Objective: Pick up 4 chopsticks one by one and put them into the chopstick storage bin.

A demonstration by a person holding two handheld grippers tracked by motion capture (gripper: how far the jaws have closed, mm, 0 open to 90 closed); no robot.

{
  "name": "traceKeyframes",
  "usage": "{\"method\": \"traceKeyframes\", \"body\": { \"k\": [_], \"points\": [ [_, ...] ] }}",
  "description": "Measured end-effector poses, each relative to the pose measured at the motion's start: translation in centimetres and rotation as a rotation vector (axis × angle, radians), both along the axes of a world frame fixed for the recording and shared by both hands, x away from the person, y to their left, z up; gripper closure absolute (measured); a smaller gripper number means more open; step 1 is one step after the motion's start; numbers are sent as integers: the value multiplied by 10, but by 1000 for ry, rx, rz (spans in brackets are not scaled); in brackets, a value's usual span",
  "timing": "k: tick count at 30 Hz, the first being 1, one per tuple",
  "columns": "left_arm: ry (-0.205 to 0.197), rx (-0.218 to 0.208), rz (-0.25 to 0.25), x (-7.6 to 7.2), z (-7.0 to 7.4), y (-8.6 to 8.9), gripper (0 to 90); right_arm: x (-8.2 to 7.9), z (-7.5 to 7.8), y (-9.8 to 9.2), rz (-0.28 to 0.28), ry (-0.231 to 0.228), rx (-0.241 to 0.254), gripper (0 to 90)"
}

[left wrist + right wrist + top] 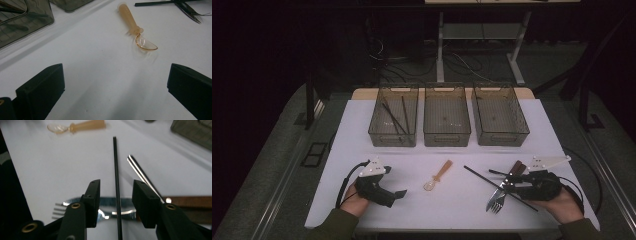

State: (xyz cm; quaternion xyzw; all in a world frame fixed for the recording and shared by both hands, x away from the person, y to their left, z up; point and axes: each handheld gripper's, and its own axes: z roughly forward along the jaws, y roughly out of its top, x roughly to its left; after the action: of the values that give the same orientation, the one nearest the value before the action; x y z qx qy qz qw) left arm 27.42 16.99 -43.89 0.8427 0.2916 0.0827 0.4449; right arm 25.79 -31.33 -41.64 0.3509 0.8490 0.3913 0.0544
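My right gripper (507,185) (116,192) lies low over a small pile of cutlery at the table's front right. Its jaws straddle a black chopstick (482,177) (115,160), with a gap on each side, so the gripper is open. Beneath them lie a metal fork (497,202) (58,211), a serrated knife with a wooden handle (517,166) (190,201) and a silver handle (140,171). A translucent orange spoon (439,175) (132,23) (80,126) rests mid-table. My left gripper (399,192) (115,75) sits at the front left, wide open, with nothing between its jaws.
Three clear mesh-patterned bins stand in a row at the back: the left bin (384,135) holds black chopsticks (393,117), with the middle bin (447,137) and right bin (502,137) beside it. A white mat (362,125) covers the table.
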Motion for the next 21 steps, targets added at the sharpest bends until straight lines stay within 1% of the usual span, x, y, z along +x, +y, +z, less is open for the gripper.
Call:
{"method": "traceKeyframes", "body": {
  "k": [1,2,3,4,5,6,7,8,9,10,11,12,13,14,15,16,17,20,21],
  "points": [
    [1,0,0,0,0,0,0,-4,-3,-3,8,5,-21,614],
    [1,0,0,0,0,0,0,-4,-3,-3,8,5,-21,614],
    [1,0,0,0,0,0,0,-7,-6,-5,15,13,-34,628],
    [1,0,0,0,0,0,0,-7,-6,-5,15,13,-34,628],
    [1,1,0,0,0,0,0,-9,-9,-6,24,18,-53,643],
    [1,1,0,0,0,0,0,-9,-9,-6,24,18,-53,643],
    [0,1,-1,0,0,0,0,-9,-12,-7,28,15,-81,663],
    [0,1,-1,0,0,0,0,-9,-12,-7,28,15,-81,663],
    [0,0,-1,0,0,0,0,-8,-15,-6,34,21,-108,675],
    [0,0,-1,0,0,0,0,-8,-15,-6,34,21,-108,675],
    [-1,0,-2,0,0,0,0,-8,-17,-6,38,31,-126,691],
    [-1,0,-2,0,0,0,0,-8,-17,-6,38,31,-126,691],
    [-1,0,-2,0,0,0,0,-8,-18,-5,42,36,-143,704],
    [-1,-1,-2,0,0,0,0,-8,-18,-5,42,36,-143,704],
    [-1,0,-2,0,0,0,0,-8,-19,-4,49,38,-156,713],
    [-1,0,-2,0,0,0,0,-8,-19,-4,49,38,-156,713],
    [-1,0,-3,0,0,0,0,-8,-20,-4,57,34,-172,723],
    [-1,0,-3,0,0,0,0,-8,-21,-3,64,38,-184,735],
    [0,0,-3,0,0,0,0,-8,-22,-2,66,39,-201,745]
  ]
}}
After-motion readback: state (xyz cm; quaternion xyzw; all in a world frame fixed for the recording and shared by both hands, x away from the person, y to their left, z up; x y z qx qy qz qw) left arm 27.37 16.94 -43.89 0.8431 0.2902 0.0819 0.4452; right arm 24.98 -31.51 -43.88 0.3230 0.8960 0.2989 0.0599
